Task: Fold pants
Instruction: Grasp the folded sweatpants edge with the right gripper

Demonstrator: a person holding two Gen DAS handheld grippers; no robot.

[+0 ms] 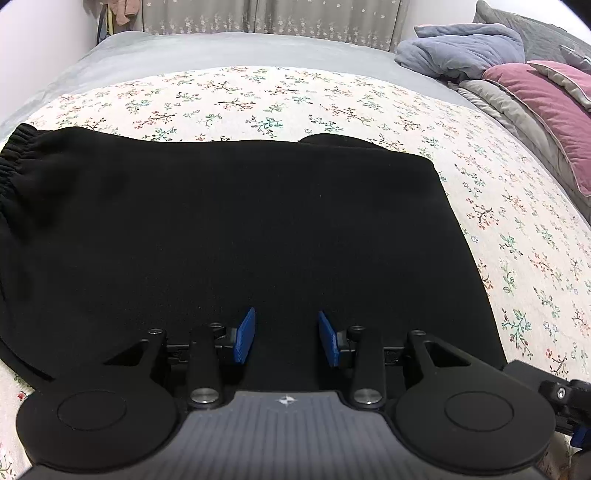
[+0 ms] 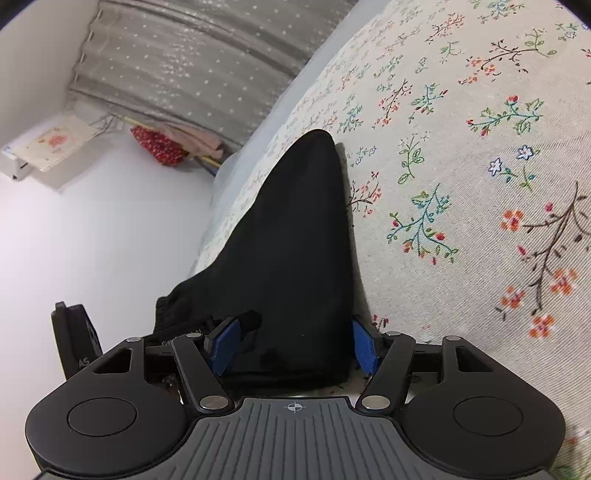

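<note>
Black pants [image 1: 229, 229] lie folded on the floral bedsheet [image 1: 295, 96], the elastic waistband [image 1: 14, 158] at the far left. My left gripper [image 1: 286, 334] is open and empty, its blue pads just above the near part of the pants. In the right wrist view, which is rolled sideways, my right gripper [image 2: 291, 341] is open with the edge of the pants [image 2: 295, 240] between its blue pads [image 2: 364, 345]. Part of the right gripper shows at the lower right of the left wrist view [image 1: 569, 398].
Pillows [image 1: 546, 99] and a blue-grey blanket [image 1: 465, 48] lie at the bed's right end. A grey curtain [image 1: 266, 14] hangs behind the bed. A white wall and floor [image 2: 92, 221] lie beyond the bed's edge in the right wrist view.
</note>
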